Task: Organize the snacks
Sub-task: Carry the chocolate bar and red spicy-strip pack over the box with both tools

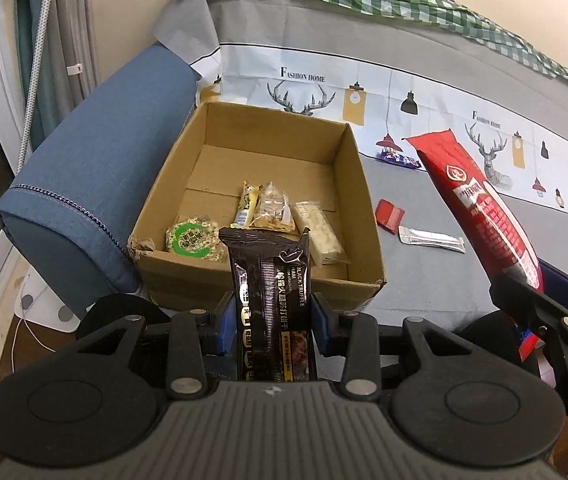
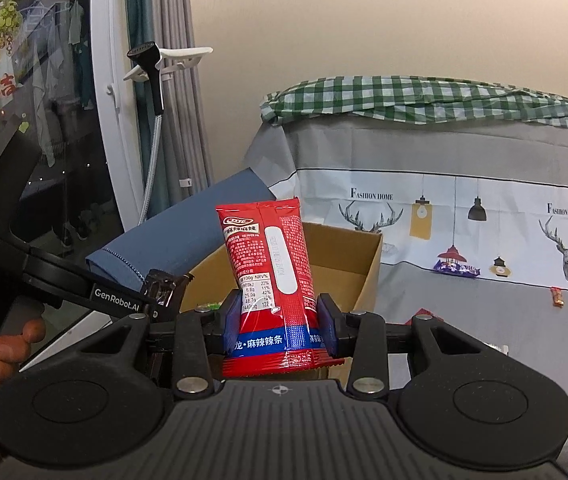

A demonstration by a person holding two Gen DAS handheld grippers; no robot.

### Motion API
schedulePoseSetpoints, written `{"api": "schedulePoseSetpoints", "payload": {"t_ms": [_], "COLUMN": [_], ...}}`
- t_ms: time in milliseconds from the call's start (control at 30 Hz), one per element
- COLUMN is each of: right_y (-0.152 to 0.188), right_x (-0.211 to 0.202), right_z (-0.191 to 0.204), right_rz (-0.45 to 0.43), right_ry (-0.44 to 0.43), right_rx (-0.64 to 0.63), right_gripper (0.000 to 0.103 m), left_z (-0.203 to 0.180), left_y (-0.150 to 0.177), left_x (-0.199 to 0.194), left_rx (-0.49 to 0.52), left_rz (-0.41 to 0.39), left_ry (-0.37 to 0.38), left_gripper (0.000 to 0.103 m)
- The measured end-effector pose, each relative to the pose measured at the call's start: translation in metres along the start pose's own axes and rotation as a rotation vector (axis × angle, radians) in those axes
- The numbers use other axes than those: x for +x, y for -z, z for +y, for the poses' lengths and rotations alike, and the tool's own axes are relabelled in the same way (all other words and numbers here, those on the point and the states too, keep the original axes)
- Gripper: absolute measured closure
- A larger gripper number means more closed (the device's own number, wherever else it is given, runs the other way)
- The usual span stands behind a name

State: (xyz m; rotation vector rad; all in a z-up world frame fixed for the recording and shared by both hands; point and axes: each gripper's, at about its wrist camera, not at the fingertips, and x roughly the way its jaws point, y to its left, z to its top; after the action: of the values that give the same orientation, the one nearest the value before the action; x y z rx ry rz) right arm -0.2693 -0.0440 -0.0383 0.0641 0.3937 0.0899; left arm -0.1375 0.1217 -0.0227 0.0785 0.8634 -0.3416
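- Holding two packets near cardboard box (image 1: 244,184): left gripper (image 1: 272,320) fingers clamped on black cracker packet (image 1: 274,304), right gripper (image 2: 280,320) fingers clamped on red spicy-strip packet (image 2: 272,268).
- Already lying in box: four small snacks (image 1: 268,216).
- Left on sofa seat: silver sachet (image 1: 431,237), red wrapper (image 1: 389,216), purple packet (image 1: 399,158).

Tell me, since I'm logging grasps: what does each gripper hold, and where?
Left gripper clamps the black cracker packet around its middle; right gripper clamps the red spicy-strip packet near its bottom seal.

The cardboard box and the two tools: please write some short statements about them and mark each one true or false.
1. The left tool holds a black cracker packet. True.
2. The right tool is empty. False: it grips a red snack packet.
3. The cardboard box already contains several snacks. True.
4. The silver sachet lies inside the box. False: it lies on the grey cover beside it.
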Motion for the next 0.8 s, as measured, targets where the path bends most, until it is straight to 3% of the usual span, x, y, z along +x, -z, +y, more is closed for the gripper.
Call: {"api": "schedulePoseSetpoints", "payload": {"t_ms": [800], "right_y": [-0.002], "right_x": [0.033], "right_z": [-0.009], "right_rz": [0.056], "right_ry": [0.009], "right_rx": [0.029], "right_gripper": [0.062], "left_z": [0.004], "left_y": [-0.014], "left_x": [0.026], "left_rx": [0.013], "left_rz": [0.011], "left_ry": [-0.022], "left_gripper": [0.06]}}
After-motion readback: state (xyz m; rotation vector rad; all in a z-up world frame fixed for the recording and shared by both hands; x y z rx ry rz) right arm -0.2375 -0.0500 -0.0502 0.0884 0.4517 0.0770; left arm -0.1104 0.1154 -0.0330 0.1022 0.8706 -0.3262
